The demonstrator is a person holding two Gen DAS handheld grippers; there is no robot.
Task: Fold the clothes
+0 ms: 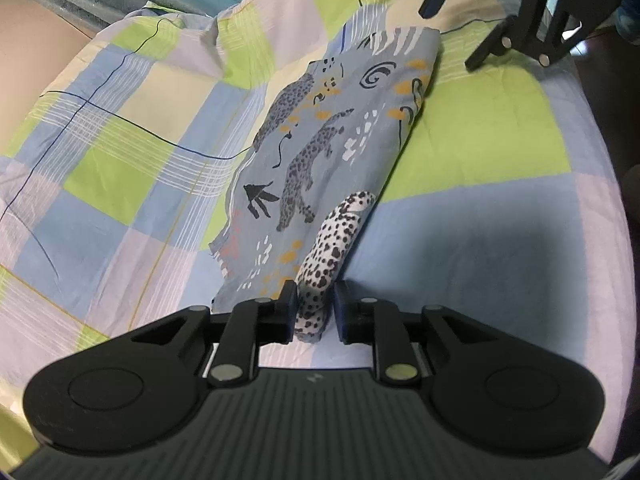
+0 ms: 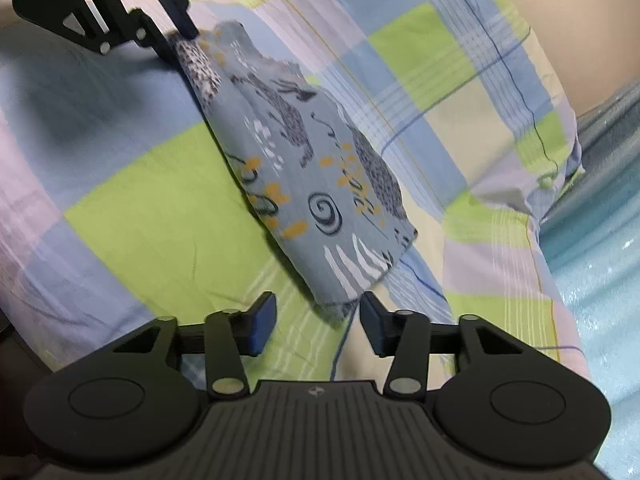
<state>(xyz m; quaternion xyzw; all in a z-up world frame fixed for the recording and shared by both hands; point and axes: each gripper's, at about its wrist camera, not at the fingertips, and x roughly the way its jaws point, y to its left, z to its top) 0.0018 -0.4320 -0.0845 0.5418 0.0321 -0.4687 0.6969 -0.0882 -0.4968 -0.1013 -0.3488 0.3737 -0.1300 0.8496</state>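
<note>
Folded blue-grey cotton garment w/ leopard print (image 1: 320, 136) lies on the checked green, blue & lilac bed sheet (image 1: 120, 160). Your left tool (image 1: 316, 312) pinches its spotted white edge. Your right tool (image 2: 318, 320) is spread, just beside the opposite end, not touching.

From my right gripper (image 2: 317, 322), jaws spread apart, the folded leopard-print garment (image 2: 304, 172) lies just ahead on the checked bedsheet (image 2: 132, 184). At the garment's far end, my left gripper (image 2: 176, 28) touches its spotted corner.
</note>
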